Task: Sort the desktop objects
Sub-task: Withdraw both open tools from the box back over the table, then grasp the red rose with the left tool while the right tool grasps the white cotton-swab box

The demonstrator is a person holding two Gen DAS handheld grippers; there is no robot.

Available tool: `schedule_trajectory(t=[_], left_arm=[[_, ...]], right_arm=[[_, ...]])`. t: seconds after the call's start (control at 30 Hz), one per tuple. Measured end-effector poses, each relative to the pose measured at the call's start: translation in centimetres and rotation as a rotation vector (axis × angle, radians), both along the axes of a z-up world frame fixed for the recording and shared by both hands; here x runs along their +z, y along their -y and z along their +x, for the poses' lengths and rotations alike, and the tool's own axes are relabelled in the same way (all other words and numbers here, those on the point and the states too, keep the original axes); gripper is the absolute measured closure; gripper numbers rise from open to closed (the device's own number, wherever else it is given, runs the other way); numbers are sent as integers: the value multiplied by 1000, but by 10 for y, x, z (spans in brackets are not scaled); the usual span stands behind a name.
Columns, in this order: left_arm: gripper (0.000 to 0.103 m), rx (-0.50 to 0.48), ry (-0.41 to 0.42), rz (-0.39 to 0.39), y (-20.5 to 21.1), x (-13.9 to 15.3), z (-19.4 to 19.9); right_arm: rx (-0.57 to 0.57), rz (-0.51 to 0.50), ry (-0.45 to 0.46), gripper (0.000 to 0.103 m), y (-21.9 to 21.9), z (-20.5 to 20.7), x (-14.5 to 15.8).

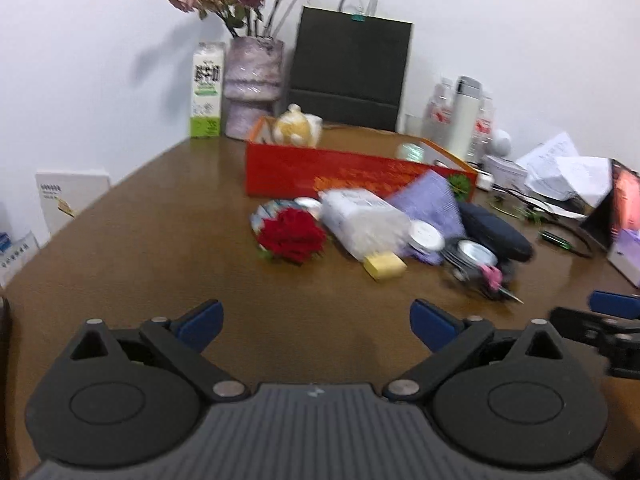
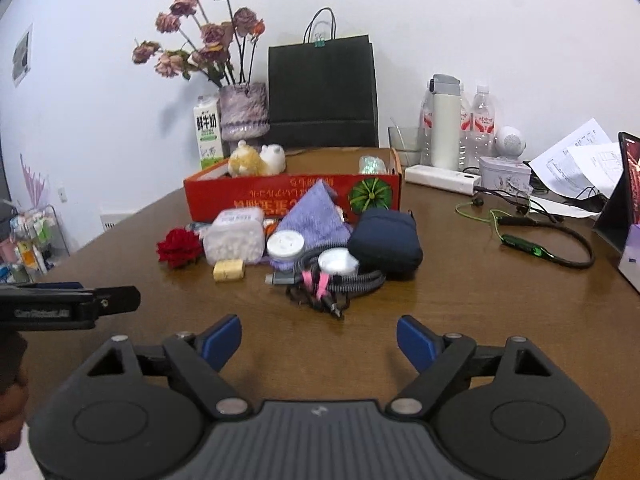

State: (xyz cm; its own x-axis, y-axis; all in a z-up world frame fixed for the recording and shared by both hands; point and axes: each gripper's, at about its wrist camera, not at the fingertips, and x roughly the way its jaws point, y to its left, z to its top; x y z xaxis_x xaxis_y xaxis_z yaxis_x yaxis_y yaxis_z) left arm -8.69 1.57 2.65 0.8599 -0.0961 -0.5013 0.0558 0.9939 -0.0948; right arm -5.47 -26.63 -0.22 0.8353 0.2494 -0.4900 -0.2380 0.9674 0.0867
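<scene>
A pile of small objects lies in front of a red box [image 2: 240, 200] on the brown table [image 2: 460, 300]: a red rose [image 2: 179, 247], a clear box of white pellets [image 2: 234, 236], a yellow block [image 2: 228, 270], a purple cloth [image 2: 316, 216], two round white tins [image 2: 285, 245], a navy pouch [image 2: 386, 240] and tangled cables with a pink clip [image 2: 320, 284]. The rose [image 1: 292, 238] and yellow block [image 1: 385, 266] also show in the left wrist view. My left gripper [image 1: 316, 322] and right gripper [image 2: 319, 338] are both open and empty, short of the pile.
Plush toys [image 2: 256, 160] sit in the red box. Behind stand a vase of dried flowers [image 2: 244, 114], a milk carton [image 2: 208, 136], a black paper bag [image 2: 322, 96], bottles [image 2: 446, 120] and a power strip [image 2: 442, 178]. Green earphones [image 2: 520, 240], papers and a tablet lie right.
</scene>
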Motion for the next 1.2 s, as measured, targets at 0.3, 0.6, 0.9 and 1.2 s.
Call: schedule_trajectory(t=[0.3, 0.6, 0.9, 1.2], left_arm=[[21, -81, -9, 61, -5, 0, 94], [60, -104, -67, -50, -28, -15, 110], [66, -48, -31, -96, -55, 8, 52], [68, -37, -20, -81, -54, 17, 31]], right_arm=[[76, 39, 10, 20, -21, 46, 16], [173, -39, 25, 20, -65, 95, 22], [270, -130, -140, 26, -143, 186, 4], [245, -80, -117, 39, -135, 182, 4]])
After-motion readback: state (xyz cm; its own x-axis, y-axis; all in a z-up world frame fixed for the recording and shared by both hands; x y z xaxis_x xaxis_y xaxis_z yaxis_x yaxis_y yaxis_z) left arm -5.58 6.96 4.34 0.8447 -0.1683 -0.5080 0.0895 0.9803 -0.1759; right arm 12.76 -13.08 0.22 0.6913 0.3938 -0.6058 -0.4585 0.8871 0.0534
